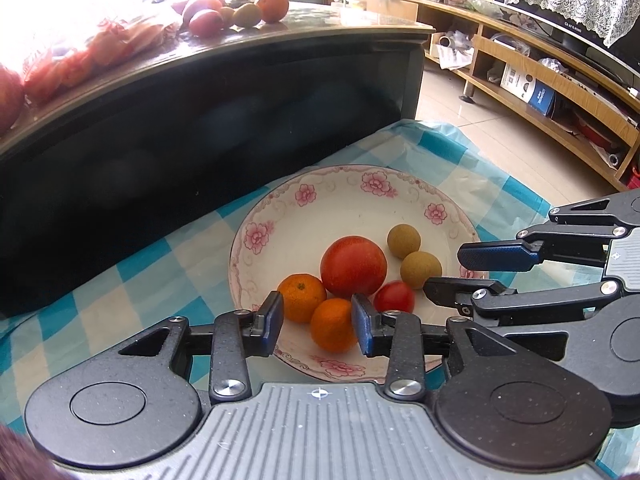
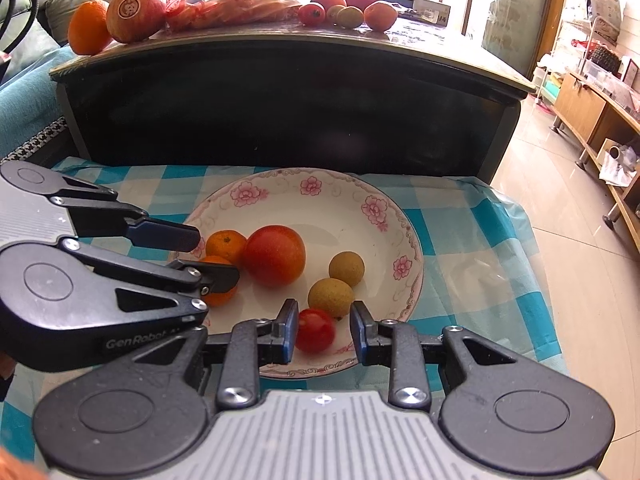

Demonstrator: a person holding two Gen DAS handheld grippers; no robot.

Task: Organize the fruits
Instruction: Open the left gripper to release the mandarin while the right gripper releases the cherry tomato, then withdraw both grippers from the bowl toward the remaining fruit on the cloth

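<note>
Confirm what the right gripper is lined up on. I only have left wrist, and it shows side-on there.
Observer: In the right wrist view, the small red tomato lies between the right gripper fingers. It is against one pad, with a gap to the other.
Operator: Anything on the far table that glare hides from me?
Observer: At its left end, a large orange with a round sticker, and a smaller orange beside it.
Operator: How does my left gripper look from there?
Observer: The left gripper reaches in from the left, and its lower finger covers part of the near mandarin.
</note>
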